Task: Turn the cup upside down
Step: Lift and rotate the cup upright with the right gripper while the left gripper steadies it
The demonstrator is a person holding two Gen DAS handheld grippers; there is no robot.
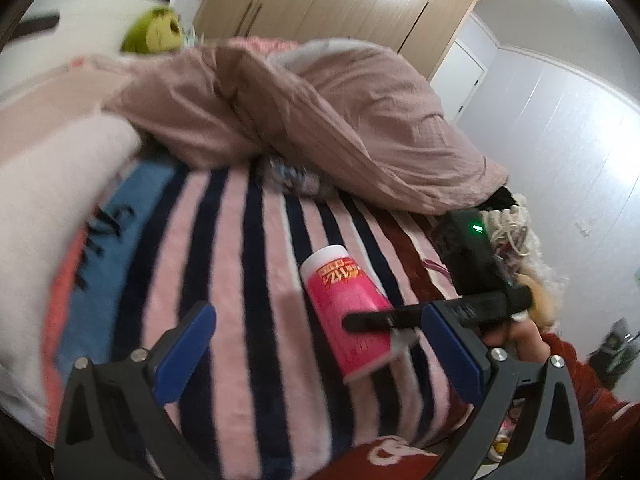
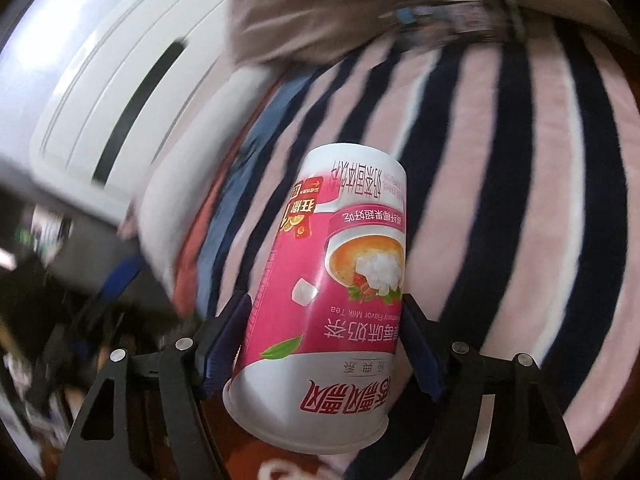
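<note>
The cup is a pink and white paper milk tea cup. In the right wrist view it stands between the blue pads of my right gripper, which is shut on its sides; its print reads upside down and its wide rim points toward the camera. In the left wrist view the same cup is tilted over the striped blanket, with the right gripper's black finger across it. My left gripper is open and empty, just in front of the cup.
A crumpled pink-brown duvet lies behind the cup on the bed. A white pillow is at the left. A wooden wardrobe and white walls stand beyond. The bed's right edge drops to a cluttered floor.
</note>
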